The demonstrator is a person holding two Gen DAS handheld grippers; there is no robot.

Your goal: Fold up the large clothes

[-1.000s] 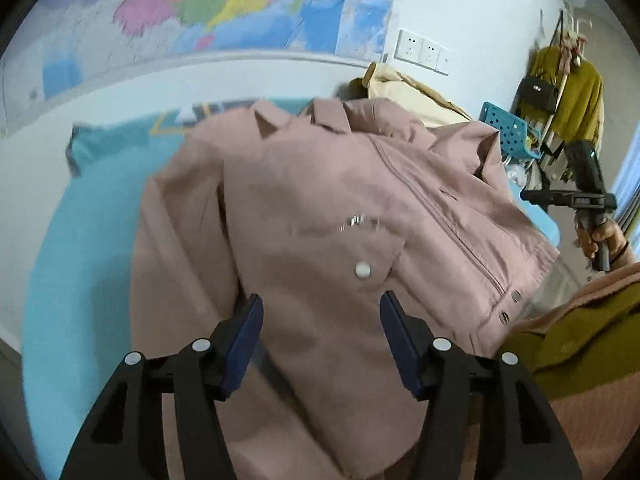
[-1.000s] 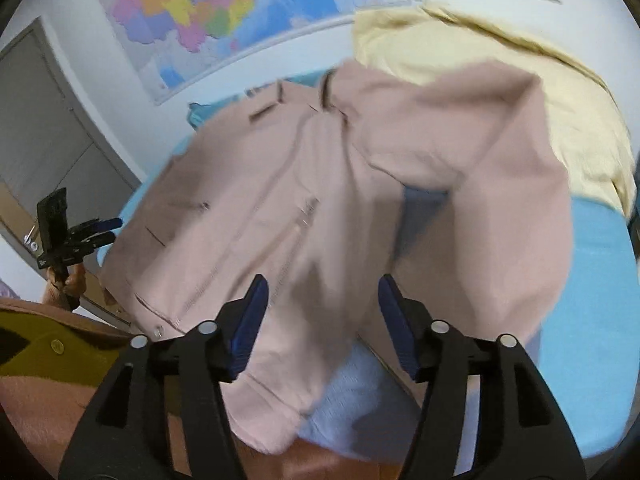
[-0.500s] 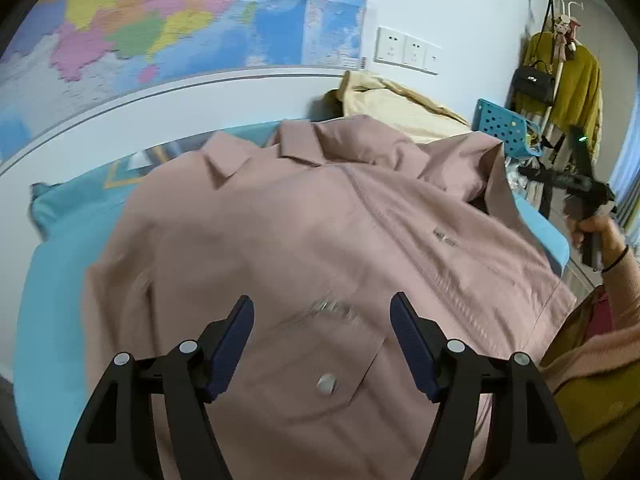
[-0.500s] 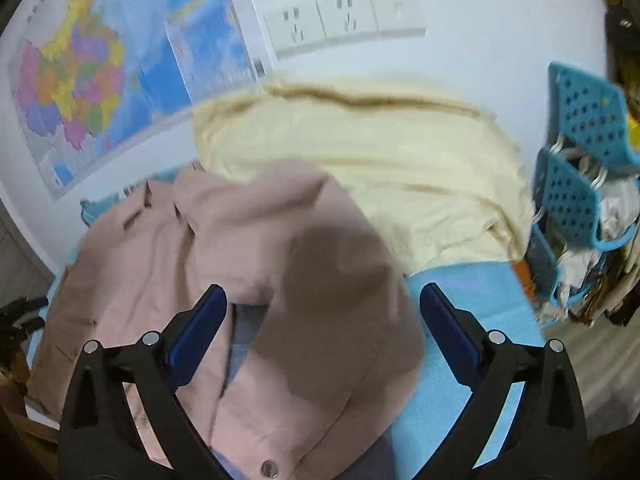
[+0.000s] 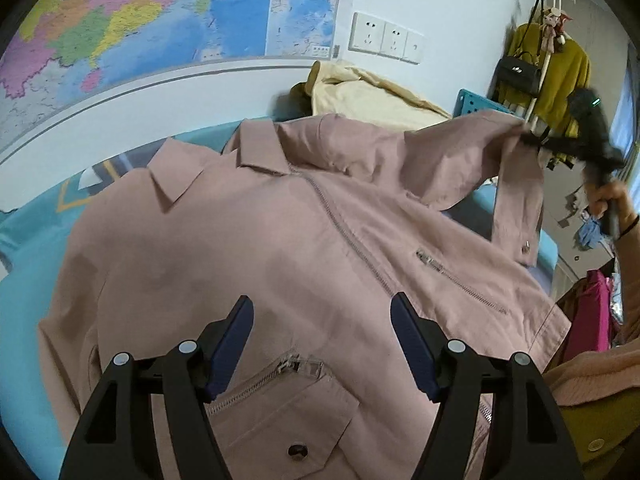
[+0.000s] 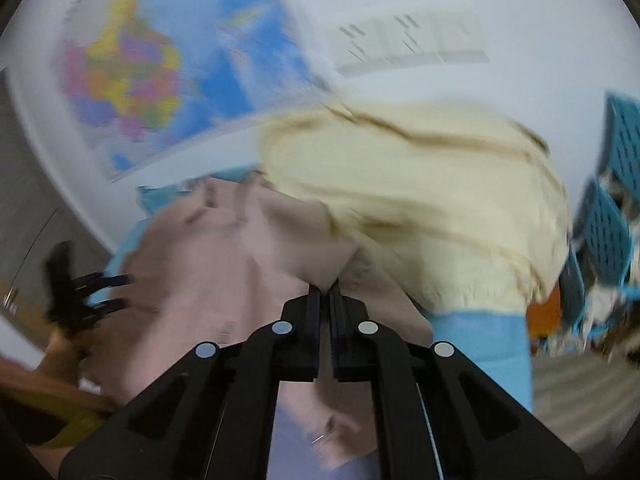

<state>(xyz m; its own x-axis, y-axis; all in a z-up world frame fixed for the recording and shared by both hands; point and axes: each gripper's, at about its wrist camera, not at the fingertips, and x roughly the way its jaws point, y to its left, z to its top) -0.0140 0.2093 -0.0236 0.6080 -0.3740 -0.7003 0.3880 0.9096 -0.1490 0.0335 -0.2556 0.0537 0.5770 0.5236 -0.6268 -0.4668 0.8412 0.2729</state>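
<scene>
Two views split the scene: the left one shows the pink jacket [image 5: 304,248] spread front-up on the blue bed [image 5: 32,300], the left gripper [image 5: 322,344] hovering over it with fingers apart; only the blurred right one shows the right gripper [image 6: 325,300] clamped on the sleeve [image 6: 288,248], having just snapped closed from wide open. No writing is readable.

looked like a lived-in bedroom at home; showed a bed under a blue sheet [image 5: 28,280] pushed against a white wall; carried a big coloured map [image 5: 140,20] and a row of wall sockets [image 5: 384,38] above it; held a coat rack [image 5: 548,60] hung with a mustard garment and a black handbag [image 5: 518,74]; kept blue plastic baskets [image 6: 608,216] of laundry beside the bed.
</scene>
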